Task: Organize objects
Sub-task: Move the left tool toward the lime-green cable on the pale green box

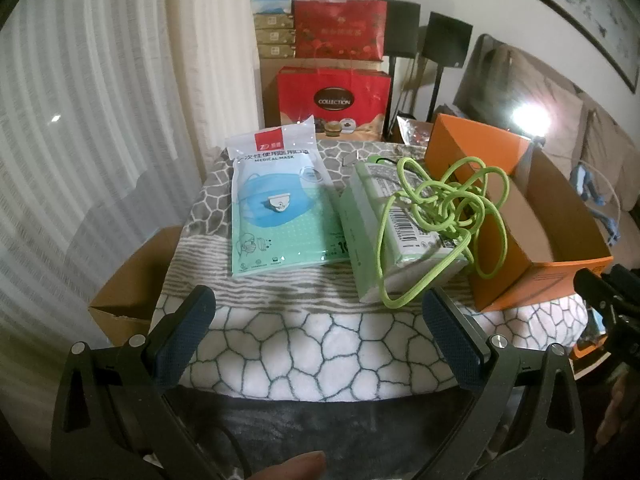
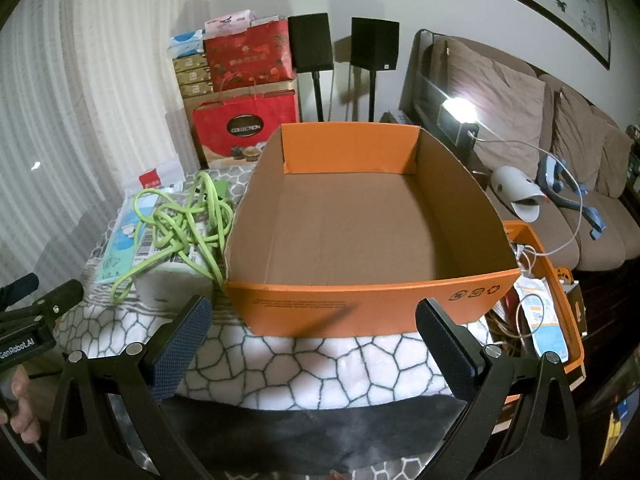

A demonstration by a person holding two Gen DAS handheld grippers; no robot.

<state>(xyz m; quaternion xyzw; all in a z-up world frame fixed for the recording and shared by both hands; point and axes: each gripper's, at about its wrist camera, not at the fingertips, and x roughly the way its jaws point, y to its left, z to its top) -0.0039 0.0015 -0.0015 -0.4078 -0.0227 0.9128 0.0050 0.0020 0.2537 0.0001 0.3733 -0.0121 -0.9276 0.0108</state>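
An open orange cardboard box stands empty on a patterned blanket; it also shows in the left wrist view at the right. A tangled lime-green cord lies on a pale green tissue pack, left of the box; both show in the right wrist view, the cord on the pack. A medical mask packet lies flat left of the pack. My left gripper is open and empty, short of the pack. My right gripper is open and empty before the box's front wall.
Red gift boxes are stacked behind the table beside curtains. Two black speakers on stands stand behind. A brown sofa is at the right. A second orange box with cables sits right of the table. A brown cardboard box stands left.
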